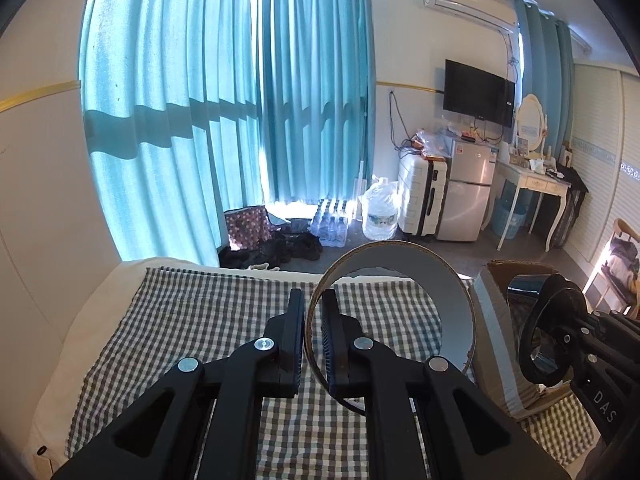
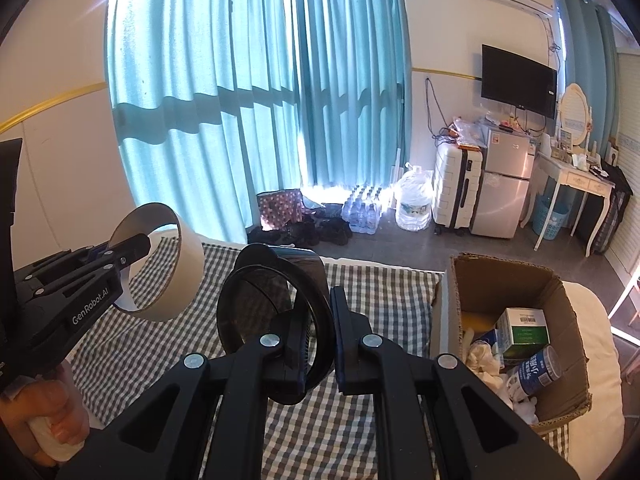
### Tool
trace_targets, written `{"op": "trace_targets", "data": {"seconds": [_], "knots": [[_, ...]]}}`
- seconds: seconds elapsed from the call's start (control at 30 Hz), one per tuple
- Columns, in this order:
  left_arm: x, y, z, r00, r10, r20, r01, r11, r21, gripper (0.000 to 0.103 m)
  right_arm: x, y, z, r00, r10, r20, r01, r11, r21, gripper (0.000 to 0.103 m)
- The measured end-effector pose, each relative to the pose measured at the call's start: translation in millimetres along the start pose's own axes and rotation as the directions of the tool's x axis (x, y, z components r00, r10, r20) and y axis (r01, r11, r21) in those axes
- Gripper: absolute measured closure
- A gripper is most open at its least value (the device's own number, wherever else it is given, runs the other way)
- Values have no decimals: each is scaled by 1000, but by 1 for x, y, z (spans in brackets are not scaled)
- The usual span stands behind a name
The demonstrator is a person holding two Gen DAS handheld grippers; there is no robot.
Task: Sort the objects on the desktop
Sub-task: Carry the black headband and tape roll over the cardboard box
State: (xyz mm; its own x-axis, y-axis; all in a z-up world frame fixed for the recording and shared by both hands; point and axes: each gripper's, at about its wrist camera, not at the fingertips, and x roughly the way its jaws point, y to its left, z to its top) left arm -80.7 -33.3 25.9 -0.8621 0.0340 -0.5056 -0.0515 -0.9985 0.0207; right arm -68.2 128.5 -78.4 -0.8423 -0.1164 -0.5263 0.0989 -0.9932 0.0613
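Observation:
A wide cardboard tape ring (image 1: 440,280) hangs above the checked cloth (image 1: 200,320), and my left gripper (image 1: 314,320) is shut on its wall, one finger inside the ring and one outside. My right gripper (image 2: 320,340) is shut on the rim of a glossy black cup (image 2: 304,272), also lifted off the cloth. From the right wrist view the left gripper (image 2: 132,248) and the tape ring (image 2: 188,264) sit at the left. From the left wrist view the black cup (image 1: 524,284) and the right gripper (image 1: 572,320) sit at the right.
An open cardboard box (image 2: 520,280) stands at the right on the cloth, holding a green-and-white carton (image 2: 524,332), a blue-labelled bottle (image 2: 536,372) and crumpled white tissue. A hand (image 2: 40,420) grips the left tool. Curtains, water bottles, a suitcase and a fridge lie beyond.

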Motion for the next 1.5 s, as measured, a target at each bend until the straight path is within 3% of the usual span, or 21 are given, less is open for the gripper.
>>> {"op": "trace_targets", "data": {"seconds": [0.73,1.5], "knots": [[12,-106,4,993,-119,-8,120,990,72,94,-26,-102,-7,991,-130,16,129,988,85,94],[46,-236,-2,963,-258,-73,267,949,168,94,-49,-225,-34,958,-286,-15,283,937,207,94]]}}
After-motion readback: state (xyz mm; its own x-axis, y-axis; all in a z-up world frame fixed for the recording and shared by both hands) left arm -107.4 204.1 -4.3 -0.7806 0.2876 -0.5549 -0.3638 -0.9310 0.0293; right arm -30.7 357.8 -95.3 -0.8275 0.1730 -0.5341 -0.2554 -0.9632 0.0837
